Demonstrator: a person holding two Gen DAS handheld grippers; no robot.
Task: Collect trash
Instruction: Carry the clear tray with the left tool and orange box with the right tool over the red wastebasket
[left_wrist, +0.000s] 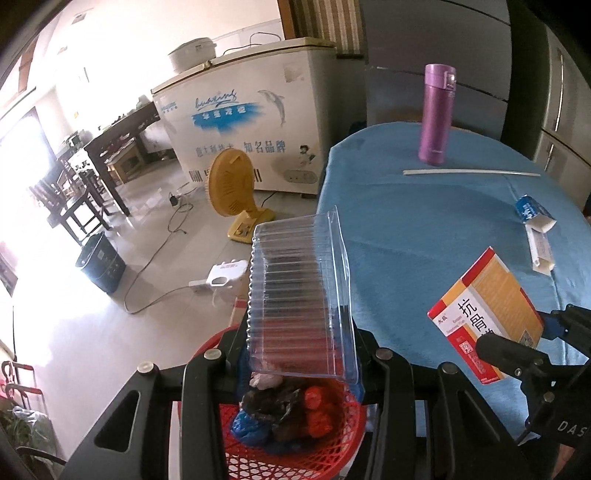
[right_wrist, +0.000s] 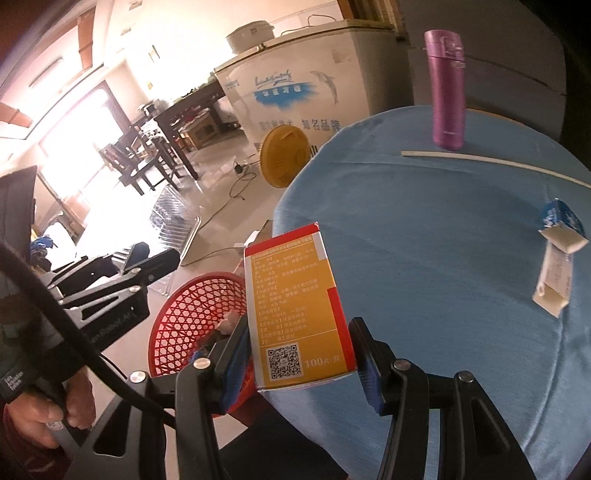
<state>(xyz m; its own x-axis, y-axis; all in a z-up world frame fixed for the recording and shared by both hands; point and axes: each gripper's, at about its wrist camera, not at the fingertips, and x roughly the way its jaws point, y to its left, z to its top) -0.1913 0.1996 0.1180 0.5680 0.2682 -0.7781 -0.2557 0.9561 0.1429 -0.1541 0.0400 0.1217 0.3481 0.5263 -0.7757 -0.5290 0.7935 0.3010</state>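
Left wrist view — left hand-held gripper (left_wrist: 301, 363) clamped on clear plastic container (left_wrist: 299, 295), poised over red basket (left_wrist: 332, 435) for dropping; right hand-held gripper (right_wrist: 301, 363) clamped on medicine box (right_wrist: 295, 310) — beside the desk (right_wrist: 443, 258).

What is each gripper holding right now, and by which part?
Left gripper: clear plastic container, clamped at its lower end. Right gripper: orange medicine box, clamped across its bottom end.
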